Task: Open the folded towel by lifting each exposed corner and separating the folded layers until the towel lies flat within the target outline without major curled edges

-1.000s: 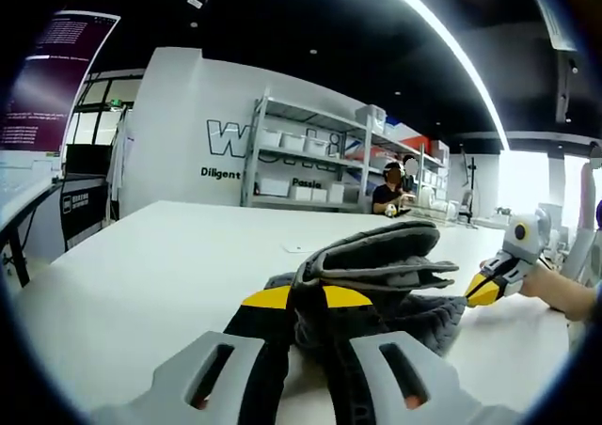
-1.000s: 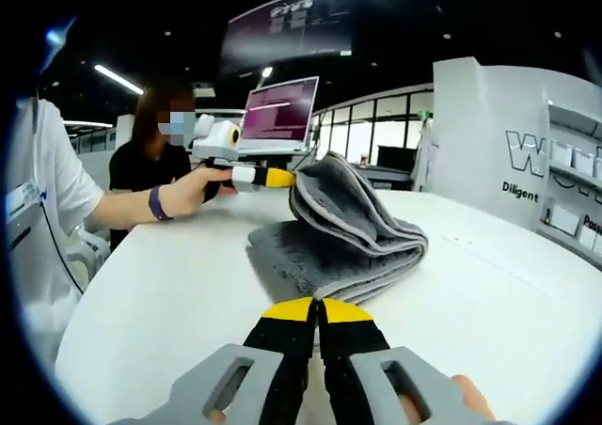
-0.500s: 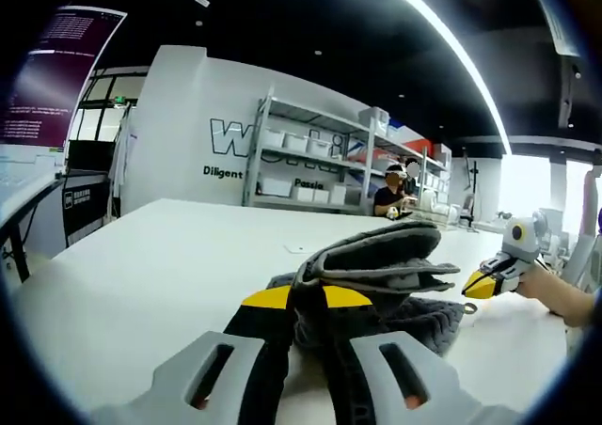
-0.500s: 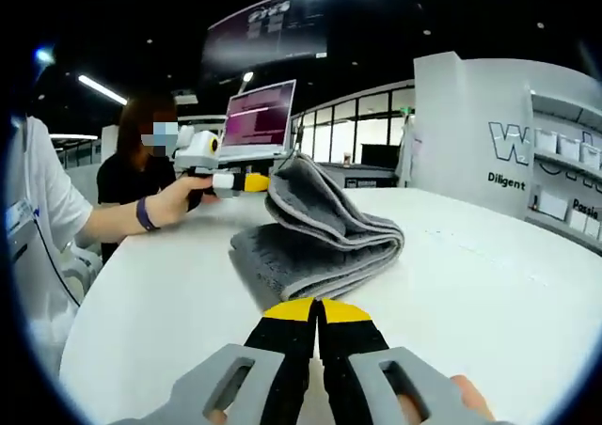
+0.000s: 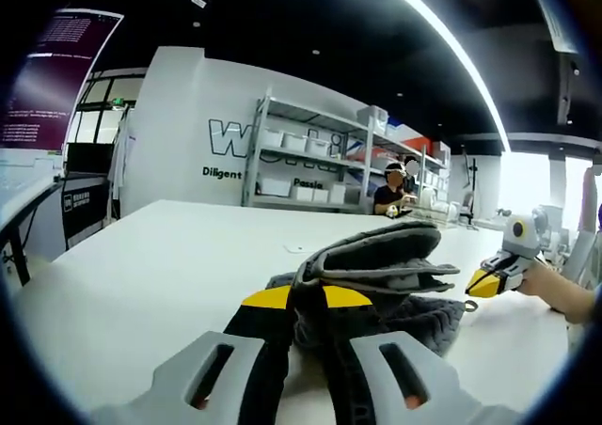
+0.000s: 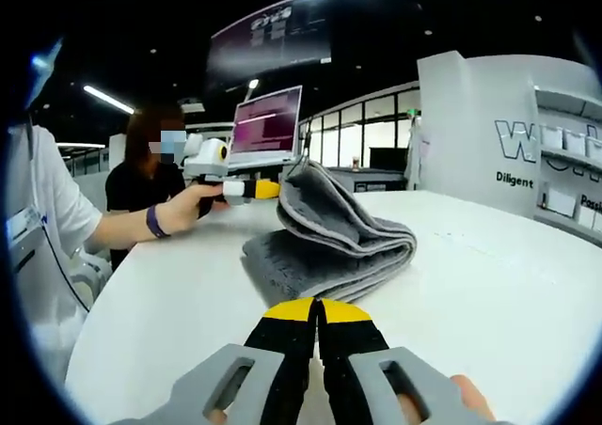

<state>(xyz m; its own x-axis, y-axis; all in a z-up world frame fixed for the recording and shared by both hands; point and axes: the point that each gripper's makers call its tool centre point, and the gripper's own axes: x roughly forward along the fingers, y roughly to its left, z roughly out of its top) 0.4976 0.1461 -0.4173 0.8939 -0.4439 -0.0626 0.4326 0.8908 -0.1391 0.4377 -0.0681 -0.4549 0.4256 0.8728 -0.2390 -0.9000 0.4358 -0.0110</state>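
A grey folded towel (image 6: 329,242) lies on the white table (image 6: 489,293), its upper layers lifted at one corner. My left gripper (image 5: 306,298) is shut on that corner, and the towel (image 5: 376,265) bulges up just past its yellow tips. From the right gripper view the left gripper (image 6: 266,189) is held in a person's hand at the towel's raised far corner. My right gripper (image 6: 317,306) is shut with nothing in it, hovering just short of the towel's near edge. Its yellow tips (image 5: 482,282) show beside the towel's far end in the left gripper view.
A laptop (image 6: 266,131) stands behind the towel and a seated person (image 6: 150,176) is beyond it. White shelving with boxes (image 5: 301,157) lines the far wall. Bare table top (image 5: 160,256) spreads to the left of the towel.
The right gripper's camera has shifted a little, so the towel sits slightly differently in its view. The left gripper still holds the lifted corner at about the same height.
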